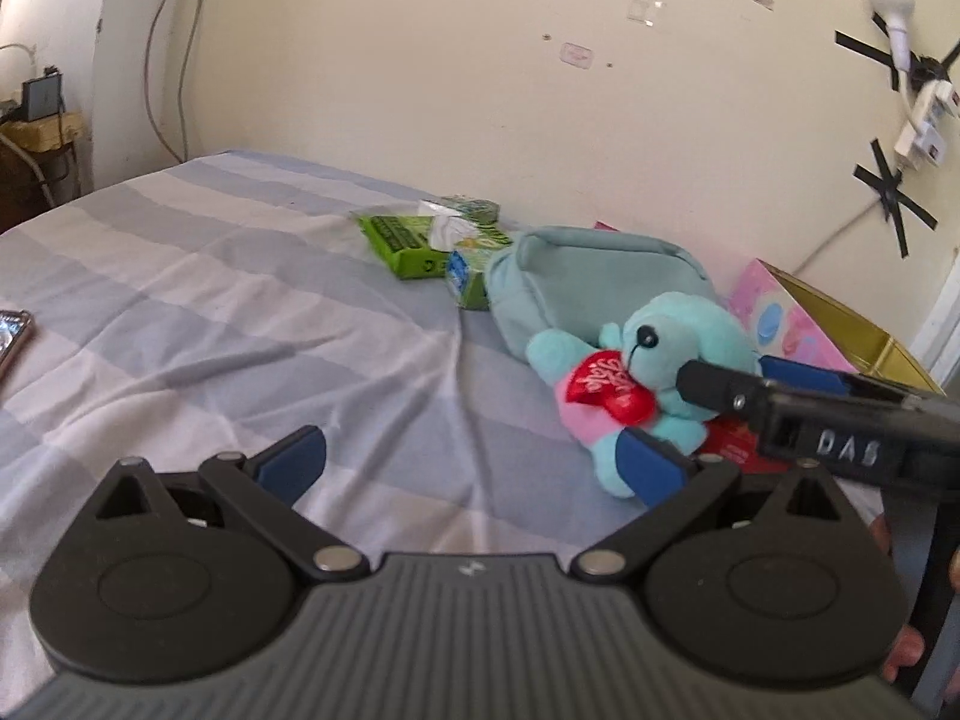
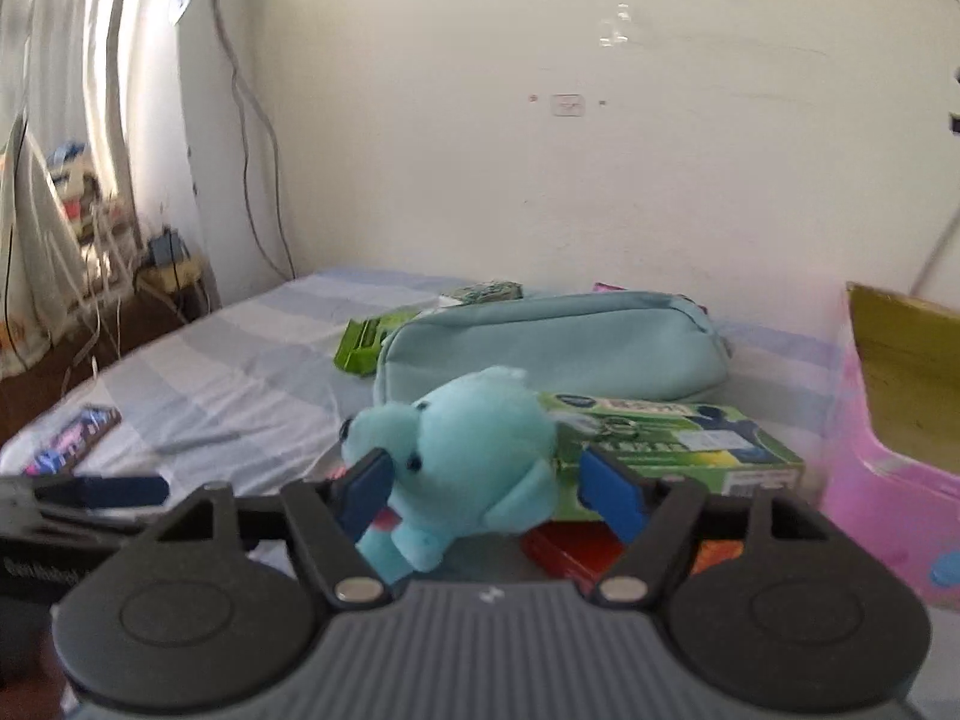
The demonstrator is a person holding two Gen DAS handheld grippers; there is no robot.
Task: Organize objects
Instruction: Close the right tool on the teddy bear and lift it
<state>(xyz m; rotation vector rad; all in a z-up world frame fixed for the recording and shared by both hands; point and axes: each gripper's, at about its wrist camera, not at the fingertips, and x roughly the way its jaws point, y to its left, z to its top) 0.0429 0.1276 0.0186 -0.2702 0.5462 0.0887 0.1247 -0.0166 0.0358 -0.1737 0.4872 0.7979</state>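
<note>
A teal plush toy (image 1: 660, 354) with a red heart on its chest leans over a red box (image 1: 738, 450) on the striped bed. My right gripper (image 1: 726, 372) reaches in from the right and is shut on the toy's head. In the right wrist view the plush toy (image 2: 468, 450) fills the space between the blue pads (image 2: 366, 492) of the right gripper (image 2: 489, 486). My left gripper (image 1: 474, 462) stands open over bare sheet just left of the toy, with nothing between its fingers. A teal pouch (image 1: 594, 276) lies behind the toy.
Green boxes (image 1: 402, 240) and tissues lie by the wall behind the pouch; another green box (image 2: 678, 444) sits right of the toy. A pink box with a gold inside (image 1: 798, 324) stands open at the right. A candy bar (image 2: 72, 438) lies at the left.
</note>
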